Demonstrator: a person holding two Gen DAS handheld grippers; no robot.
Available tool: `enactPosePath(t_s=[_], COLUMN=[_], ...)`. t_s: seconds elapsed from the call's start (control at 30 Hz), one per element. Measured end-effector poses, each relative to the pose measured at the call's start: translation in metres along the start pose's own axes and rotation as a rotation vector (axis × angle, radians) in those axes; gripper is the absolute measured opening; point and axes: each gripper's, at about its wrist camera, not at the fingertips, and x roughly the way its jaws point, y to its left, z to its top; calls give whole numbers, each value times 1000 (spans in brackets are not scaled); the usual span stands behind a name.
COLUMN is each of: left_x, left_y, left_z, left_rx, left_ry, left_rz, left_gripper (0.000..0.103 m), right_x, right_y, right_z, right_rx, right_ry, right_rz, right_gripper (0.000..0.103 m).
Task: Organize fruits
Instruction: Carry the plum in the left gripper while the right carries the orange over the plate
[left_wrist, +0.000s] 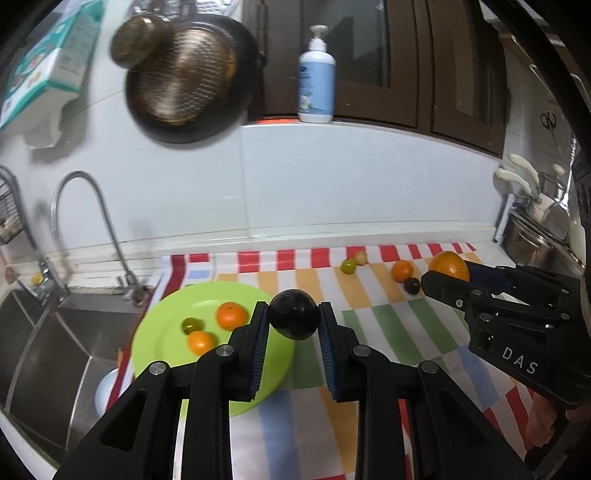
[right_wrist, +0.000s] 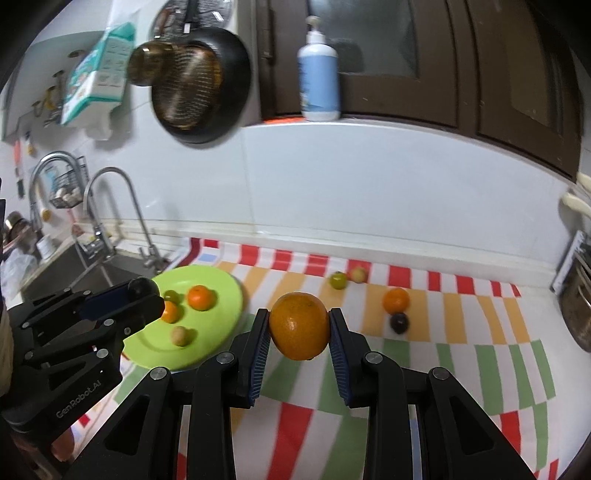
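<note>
Both grippers loaded, plate (right_wrist: 221, 314) at 10 o'clock.
I had left gripper (left_wrist: 293, 321) clamped on dark fruit (left_wrist: 293, 318), right gripper (right_wrist: 298, 326) on orange (right_wrist: 299, 325); both looked firm, round, prob slippery, gripped mid-girth.

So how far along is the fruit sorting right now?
Partway. Four fruits already sit on the green plate. The left tongs grip a dark fruit, the right tongs a large orange. Four fruits remain on the striped cloth.

- The left tool (left_wrist: 294, 325) pinched a dark round fruit (left_wrist: 294, 318) above the edge of the green plate (left_wrist: 166, 328).
- The plate held two small oranges (left_wrist: 231, 315) and a green fruit (left_wrist: 192, 325).
- At right, the right tool (left_wrist: 448, 277) clasped a large orange (left_wrist: 448, 265).
</note>
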Motion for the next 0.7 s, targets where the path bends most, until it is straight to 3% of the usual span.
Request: enactPosePath(t_s=[0.37, 0.7], left_x=[-20, -7], left_y=[42, 75], left_z=[-3, -10], left_rx=[-45, -58], left_ry=[-29, -11], left_rz=[104, 177], left_gripper=[27, 27], right_x=[12, 43], right_y=[45, 83], right_z=[15, 25], right_rx=[-68, -142], right_ry=[-21, -29], right_rz=[117, 216], right_gripper=[32, 32])
